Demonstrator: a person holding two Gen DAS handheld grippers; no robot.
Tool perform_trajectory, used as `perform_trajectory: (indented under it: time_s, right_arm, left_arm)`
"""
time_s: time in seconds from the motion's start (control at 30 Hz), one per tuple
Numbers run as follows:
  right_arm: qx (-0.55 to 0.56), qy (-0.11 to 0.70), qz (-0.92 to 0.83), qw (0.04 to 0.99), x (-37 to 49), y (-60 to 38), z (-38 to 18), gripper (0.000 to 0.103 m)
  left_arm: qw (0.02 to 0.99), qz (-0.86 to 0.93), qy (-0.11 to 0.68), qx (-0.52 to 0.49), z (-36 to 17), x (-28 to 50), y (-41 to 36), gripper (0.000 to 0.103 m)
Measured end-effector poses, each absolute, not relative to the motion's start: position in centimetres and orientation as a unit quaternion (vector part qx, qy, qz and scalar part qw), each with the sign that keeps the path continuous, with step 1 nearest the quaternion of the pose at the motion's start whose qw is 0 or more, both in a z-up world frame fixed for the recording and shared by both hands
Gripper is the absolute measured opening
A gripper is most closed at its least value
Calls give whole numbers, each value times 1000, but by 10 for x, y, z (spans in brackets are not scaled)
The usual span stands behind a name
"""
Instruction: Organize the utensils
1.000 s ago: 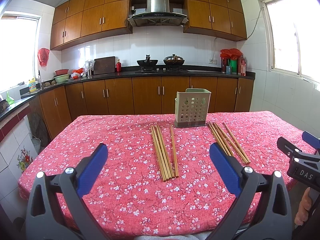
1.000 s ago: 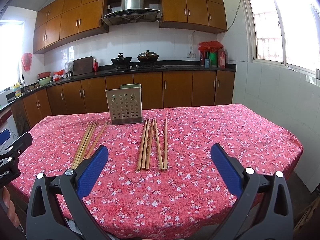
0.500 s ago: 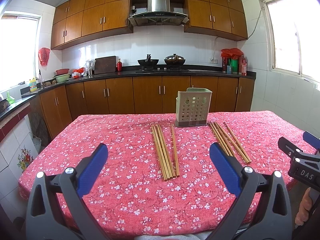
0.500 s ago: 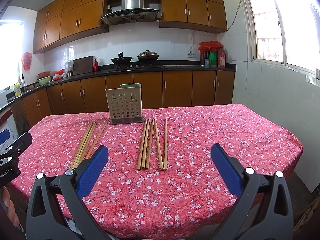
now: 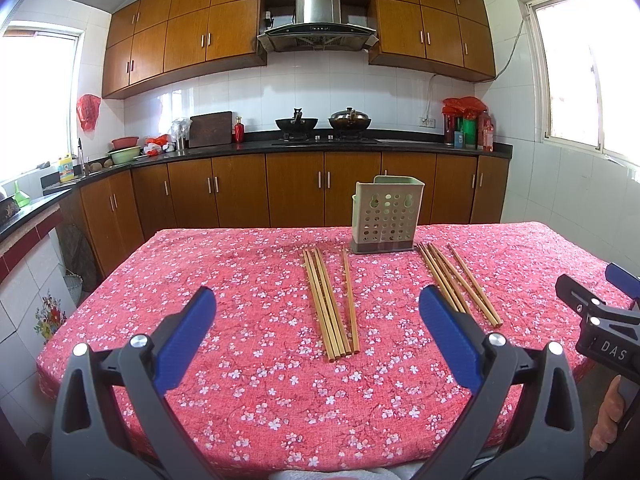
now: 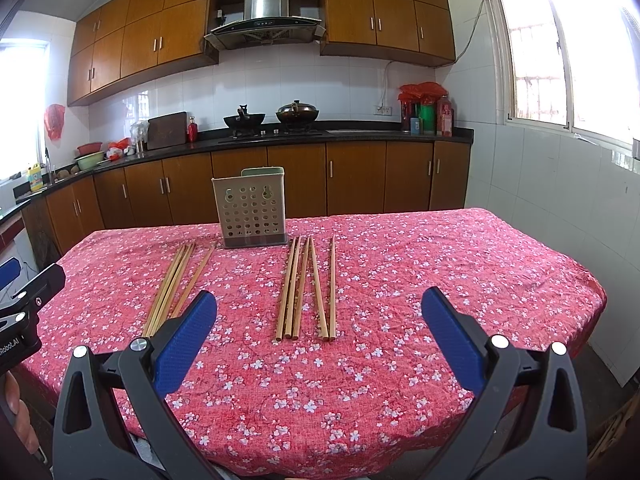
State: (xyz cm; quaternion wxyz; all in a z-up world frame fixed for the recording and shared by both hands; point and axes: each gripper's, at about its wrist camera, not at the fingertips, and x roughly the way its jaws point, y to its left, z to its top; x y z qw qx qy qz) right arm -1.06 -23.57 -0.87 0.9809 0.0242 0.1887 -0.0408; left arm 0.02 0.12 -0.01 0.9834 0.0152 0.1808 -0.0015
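Two groups of wooden chopsticks lie on the red floral tablecloth in front of a pale green perforated utensil holder (image 5: 386,214). The left group (image 5: 330,304) lies straight ahead of my left gripper (image 5: 318,334), which is open and empty near the table's front edge. The right group (image 6: 306,288) lies ahead of my right gripper (image 6: 320,338), also open and empty. The holder shows in the right wrist view too (image 6: 252,212), with the left group (image 6: 172,286) at the left there. The right group appears in the left wrist view (image 5: 458,284).
The table (image 5: 224,272) carries the red cloth and drops off at the near edge. Brown cabinets and a black counter with woks (image 5: 298,124) run along the back wall. The right gripper's body (image 5: 600,328) shows at the left view's right edge.
Both grippers have barely moved; the left view has crept slightly forward toward the chopsticks. Nothing was picked up or shifted.
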Motion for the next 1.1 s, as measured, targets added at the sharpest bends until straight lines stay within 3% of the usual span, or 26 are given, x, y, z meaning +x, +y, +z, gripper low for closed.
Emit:
perform_trajectory:
  time_s: [0.47, 0.67, 0.77, 0.87, 0.93, 1.1]
  right_arm:
    - [24, 190, -41, 981, -11, -235, -8, 101]
    - [27, 212, -45, 976, 4, -243, -11, 101]
    - [33, 248, -61, 966, 28, -254, -24, 93]
    - [43, 300, -67, 950, 63, -270, -36, 73]
    - [57, 338, -58, 938, 90, -283, -48, 54]
    - [76, 395, -39, 914, 144, -294, -71, 35]
  left_arm:
    - [983, -1, 182, 15, 0, 1, 1, 99]
    - [973, 2, 230, -2, -16, 20, 5, 99]
    - [962, 12, 272, -16, -26, 41, 14, 99]
    - [951, 20, 309, -27, -34, 68, 28, 99]
    - [944, 21, 326, -36, -38, 83, 37, 99]
    - [932, 14, 360, -47, -51, 123, 49, 75]
